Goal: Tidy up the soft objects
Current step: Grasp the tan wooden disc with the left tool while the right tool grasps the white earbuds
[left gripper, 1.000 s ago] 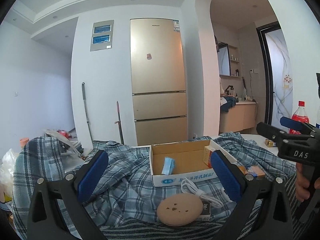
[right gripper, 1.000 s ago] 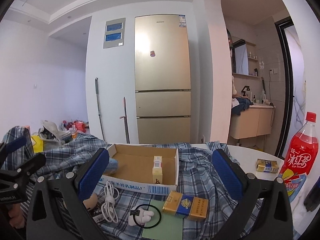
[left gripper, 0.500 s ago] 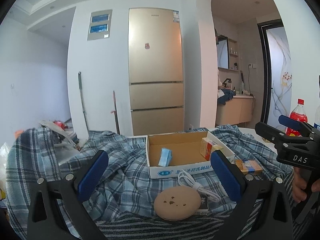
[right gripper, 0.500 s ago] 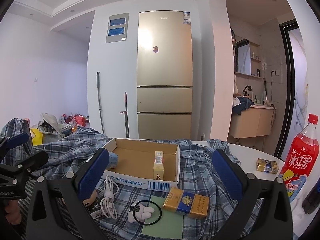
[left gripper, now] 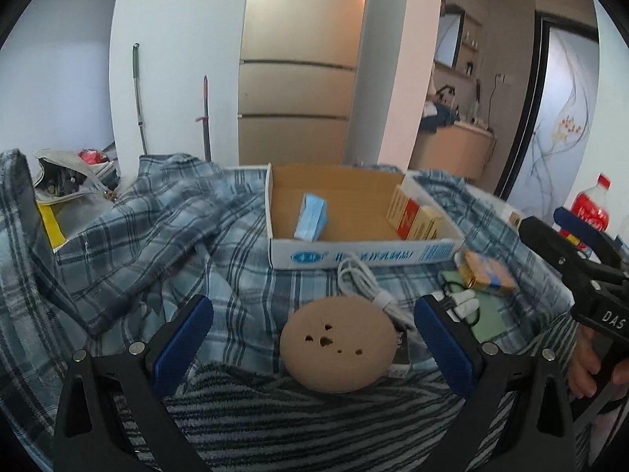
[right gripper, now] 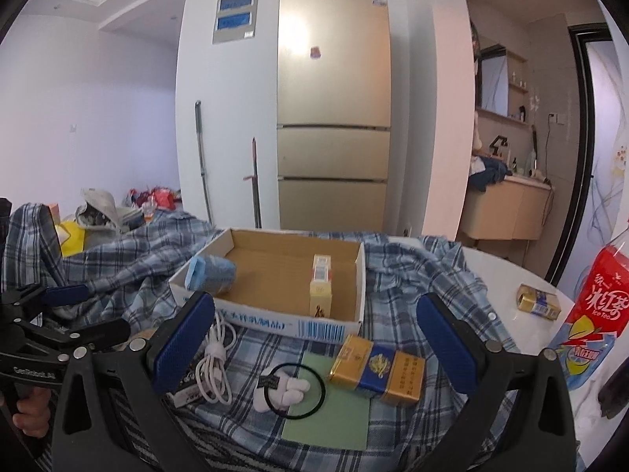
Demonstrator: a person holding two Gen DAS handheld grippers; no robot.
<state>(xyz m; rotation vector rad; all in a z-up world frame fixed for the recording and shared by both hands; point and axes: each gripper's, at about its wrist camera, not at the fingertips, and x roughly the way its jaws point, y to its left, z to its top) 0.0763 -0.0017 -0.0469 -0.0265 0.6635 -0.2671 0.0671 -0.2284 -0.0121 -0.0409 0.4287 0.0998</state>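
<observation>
One round plush [left gripper: 337, 344] between left tongs [left gripper: 312, 344]

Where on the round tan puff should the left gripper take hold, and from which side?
Grip the puff across its rim, one finger on each side, coming straight ahead and down from the near edge. It lies flat, centred between the open left gripper fingers, with the white cable touching its far right.

Each claw is a black plastic frame with two wide arms, silver screw heads along them, and ribbed blue pads [left gripper: 181, 340] inside the fingers. White "DAS" lettering marks the right claw [left gripper: 578, 253]; the left claw [right gripper: 59, 310] bears faint white lettering.
</observation>
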